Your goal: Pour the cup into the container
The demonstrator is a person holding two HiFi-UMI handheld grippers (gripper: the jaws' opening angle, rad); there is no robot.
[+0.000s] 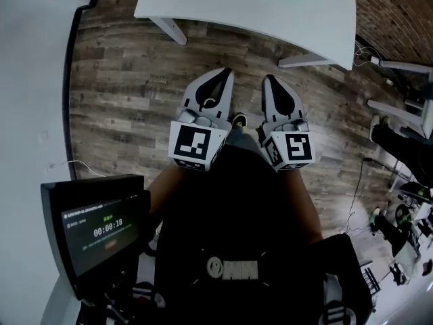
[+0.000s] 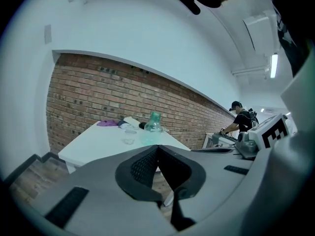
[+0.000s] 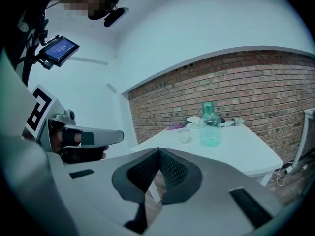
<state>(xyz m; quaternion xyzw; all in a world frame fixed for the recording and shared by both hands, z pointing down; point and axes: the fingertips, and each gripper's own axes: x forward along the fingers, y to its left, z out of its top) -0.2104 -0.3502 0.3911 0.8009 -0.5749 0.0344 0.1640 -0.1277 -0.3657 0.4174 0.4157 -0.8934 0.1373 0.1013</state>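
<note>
The screen (image 1: 101, 230) reads 00:00:18. One green bottle (image 3: 210, 127) and one clear cup (image 3: 185, 135) stand on the far table (image 3: 236, 154). Left gripper (image 2: 158, 146) and right gripper (image 3: 158, 151) (both empty) are closed.

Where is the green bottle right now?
In the right gripper view the bottle stands on the white table, just right of the small clear cup, with the brick wall behind it.

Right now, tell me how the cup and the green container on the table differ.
The container is tall and green-tinted; the cup is short and clear. The container narrows to a neck; the cup looks straight-sided. Both stand upright on the white table.
</note>
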